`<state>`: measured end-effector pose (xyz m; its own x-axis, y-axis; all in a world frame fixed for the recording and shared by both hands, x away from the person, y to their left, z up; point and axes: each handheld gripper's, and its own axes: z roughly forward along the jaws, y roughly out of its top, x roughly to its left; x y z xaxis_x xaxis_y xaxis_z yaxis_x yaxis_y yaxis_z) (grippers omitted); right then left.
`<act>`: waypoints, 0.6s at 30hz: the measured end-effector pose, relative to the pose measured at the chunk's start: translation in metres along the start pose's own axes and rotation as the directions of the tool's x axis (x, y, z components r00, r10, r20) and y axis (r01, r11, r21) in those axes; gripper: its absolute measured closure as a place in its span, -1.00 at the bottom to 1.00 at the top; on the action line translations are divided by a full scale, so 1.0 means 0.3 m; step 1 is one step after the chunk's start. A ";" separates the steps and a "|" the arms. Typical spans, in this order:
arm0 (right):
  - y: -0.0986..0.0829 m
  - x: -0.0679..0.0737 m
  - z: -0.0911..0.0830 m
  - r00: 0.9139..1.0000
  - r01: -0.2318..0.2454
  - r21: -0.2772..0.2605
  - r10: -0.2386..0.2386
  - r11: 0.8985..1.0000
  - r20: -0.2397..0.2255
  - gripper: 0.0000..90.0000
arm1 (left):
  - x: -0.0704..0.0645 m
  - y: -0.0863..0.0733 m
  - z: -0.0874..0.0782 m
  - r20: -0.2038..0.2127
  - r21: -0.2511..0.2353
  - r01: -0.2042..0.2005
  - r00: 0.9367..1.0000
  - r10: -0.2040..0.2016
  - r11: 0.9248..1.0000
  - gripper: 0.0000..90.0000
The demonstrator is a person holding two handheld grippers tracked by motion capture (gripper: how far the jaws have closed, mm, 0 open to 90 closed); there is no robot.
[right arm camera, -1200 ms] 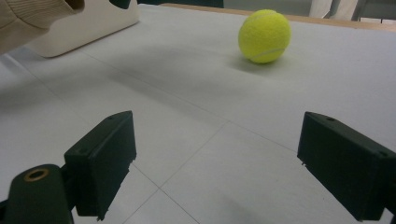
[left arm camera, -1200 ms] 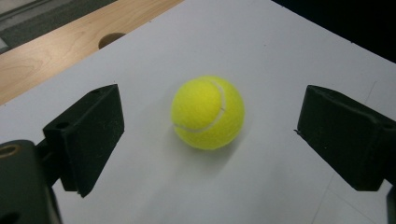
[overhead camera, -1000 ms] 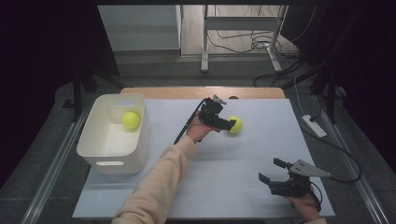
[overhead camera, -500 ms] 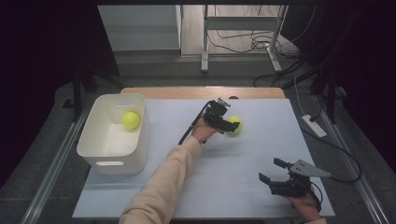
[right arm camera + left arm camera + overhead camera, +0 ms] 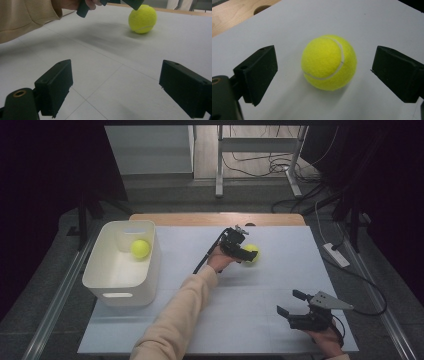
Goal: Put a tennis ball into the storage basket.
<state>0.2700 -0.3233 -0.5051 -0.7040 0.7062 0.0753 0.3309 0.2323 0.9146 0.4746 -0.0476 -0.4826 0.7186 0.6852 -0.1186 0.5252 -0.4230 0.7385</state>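
Currently our left gripper (image 5: 324,75) straddles the tennis ball (image 5: 329,62), jaws apart on either side. We judge it light, springy and prone to rolling; grip across its widest middle. Our right gripper (image 5: 295,304) rests with jaws apart.

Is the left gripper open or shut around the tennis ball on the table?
Open: the left gripper has both jaws standing apart from the tennis ball, table showing between.

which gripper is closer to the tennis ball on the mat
Left. The left gripper sits open right at the tennis ball; the right gripper waits open near the table's front edge.
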 end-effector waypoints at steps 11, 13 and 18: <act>0.000 -0.002 0.000 1.000 -0.002 0.004 0.002 1.000 0.001 -0.75 | 0.006 -0.002 0.030 0.003 0.018 0.004 1.000 -0.004 1.000 -0.84; 0.000 -0.004 0.000 1.000 -0.004 0.003 0.004 1.000 -0.004 -0.75 | 0.008 -0.004 0.040 0.001 0.025 0.007 1.000 -0.007 1.000 -0.84; -0.001 -0.005 0.001 1.000 -0.006 0.005 0.006 1.000 -0.006 -0.75 | 0.006 -0.003 0.057 0.009 0.034 0.003 1.000 -0.003 0.999 -0.84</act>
<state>0.2711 -0.3243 -0.5056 -0.7059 0.7034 0.0831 0.3381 0.2315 0.9122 0.4834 -0.0561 -0.4949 0.7210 0.6811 -0.1272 0.5426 -0.4408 0.7151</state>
